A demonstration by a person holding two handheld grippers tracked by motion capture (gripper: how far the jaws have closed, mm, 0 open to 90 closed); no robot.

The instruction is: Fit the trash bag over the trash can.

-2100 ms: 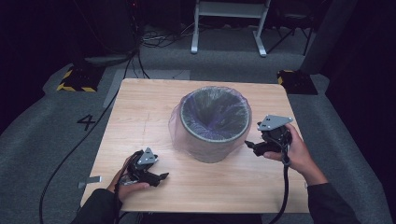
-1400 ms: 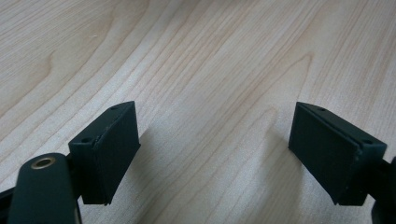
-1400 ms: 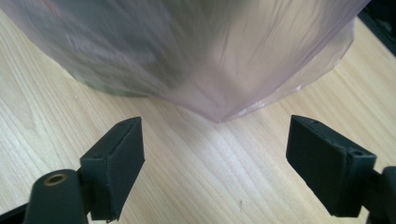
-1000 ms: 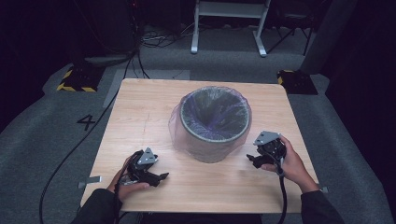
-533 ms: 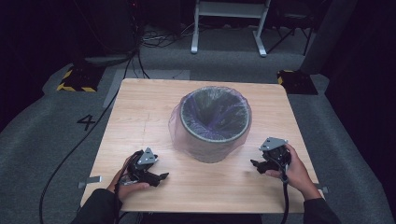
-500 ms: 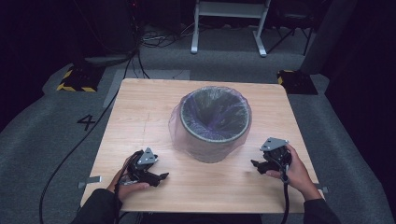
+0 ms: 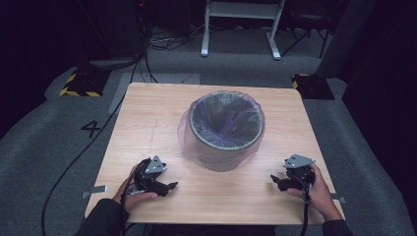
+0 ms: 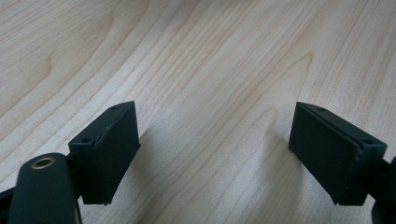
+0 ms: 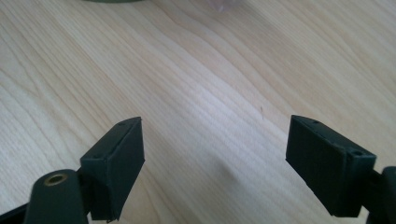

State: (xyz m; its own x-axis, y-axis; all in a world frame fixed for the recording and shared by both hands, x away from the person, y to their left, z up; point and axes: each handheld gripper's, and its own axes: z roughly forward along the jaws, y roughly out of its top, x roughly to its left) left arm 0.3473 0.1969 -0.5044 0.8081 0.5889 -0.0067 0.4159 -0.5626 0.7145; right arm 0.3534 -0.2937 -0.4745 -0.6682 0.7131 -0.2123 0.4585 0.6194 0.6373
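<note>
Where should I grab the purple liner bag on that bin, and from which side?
Probably the loose skirt of the purple liner bag on the left of the grey bin: it billows clear there, so the left gripper could pinch it from the left.

Table [image 7: 147, 123]: pale wood, fine brown grain lines. Bin [image 7: 221, 152] at table centre: grey wall, grey-green rim. Bag [image 7: 184, 132] lining bin: see-through purple, darker streaks inside. Left gripper [image 7: 169, 187] near front left corner: black, grey plate on top. Right gripper [image 7: 274, 181] near front right corner: black, grey plate. Jaws in both gripper views: matt black.
</note>
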